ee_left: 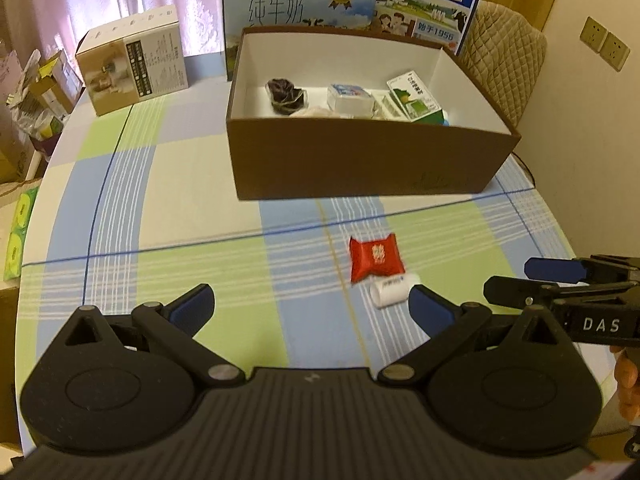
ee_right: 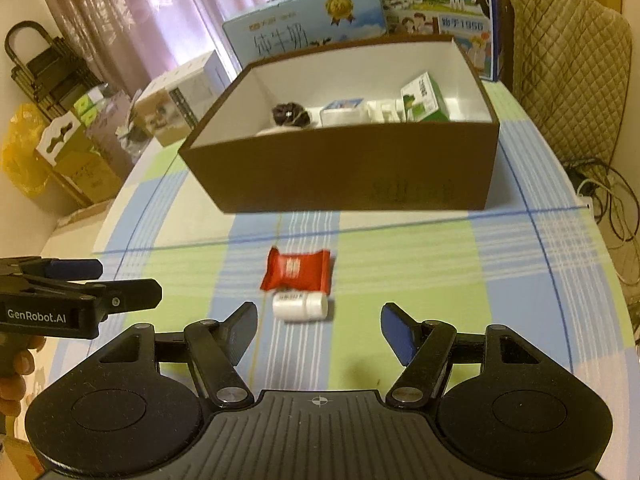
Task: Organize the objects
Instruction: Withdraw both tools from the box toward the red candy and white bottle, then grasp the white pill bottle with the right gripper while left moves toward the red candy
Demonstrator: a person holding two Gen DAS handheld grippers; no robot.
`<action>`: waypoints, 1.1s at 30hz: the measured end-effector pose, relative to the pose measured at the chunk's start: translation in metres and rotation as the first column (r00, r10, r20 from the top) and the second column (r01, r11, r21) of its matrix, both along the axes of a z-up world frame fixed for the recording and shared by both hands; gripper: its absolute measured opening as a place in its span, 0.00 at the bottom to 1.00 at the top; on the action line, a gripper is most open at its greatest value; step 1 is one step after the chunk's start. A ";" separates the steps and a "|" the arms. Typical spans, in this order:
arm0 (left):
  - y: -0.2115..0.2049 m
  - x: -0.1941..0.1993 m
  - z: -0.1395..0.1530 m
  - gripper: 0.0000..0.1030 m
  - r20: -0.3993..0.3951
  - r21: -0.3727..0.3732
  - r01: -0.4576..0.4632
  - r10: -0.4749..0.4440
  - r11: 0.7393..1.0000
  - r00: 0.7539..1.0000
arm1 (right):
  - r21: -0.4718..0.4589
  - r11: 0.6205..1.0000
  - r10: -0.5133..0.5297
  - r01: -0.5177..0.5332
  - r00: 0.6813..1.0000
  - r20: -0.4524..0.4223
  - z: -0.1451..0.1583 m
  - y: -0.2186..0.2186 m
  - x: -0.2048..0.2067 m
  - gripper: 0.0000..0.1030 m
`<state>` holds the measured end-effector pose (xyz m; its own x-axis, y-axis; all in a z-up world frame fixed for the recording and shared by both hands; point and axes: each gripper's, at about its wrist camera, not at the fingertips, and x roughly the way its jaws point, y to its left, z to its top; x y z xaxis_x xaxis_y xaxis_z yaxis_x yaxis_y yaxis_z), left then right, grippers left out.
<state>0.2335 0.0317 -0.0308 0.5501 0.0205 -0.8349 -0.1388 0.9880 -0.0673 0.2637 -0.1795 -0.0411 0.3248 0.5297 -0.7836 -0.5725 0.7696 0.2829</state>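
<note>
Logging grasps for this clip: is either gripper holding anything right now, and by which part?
Nothing is held. Left gripper and right gripper are both open and empty.

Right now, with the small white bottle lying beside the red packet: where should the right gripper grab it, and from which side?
Grip the small white bottle across its round body, mid-length. It lies on its side on the tablecloth, long axis running left-right, touching or nearly touching the red packet behind it. Probably come from above on the near side with the open right gripper, one pad in front, one easing between bottle and packet.
</note>
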 end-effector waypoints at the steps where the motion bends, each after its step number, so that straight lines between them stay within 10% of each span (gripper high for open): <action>1: 0.000 -0.002 -0.001 0.99 -0.004 0.000 -0.001 0.001 1.000 1.000 | -0.004 1.000 0.001 -0.001 1.000 -0.004 -0.002 0.000 -0.002 0.64; 33: 0.014 -0.019 -0.041 0.99 -0.099 0.049 -0.047 0.052 0.998 0.994 | -0.098 0.994 0.055 -0.057 0.998 -0.025 -0.044 0.033 -0.018 0.64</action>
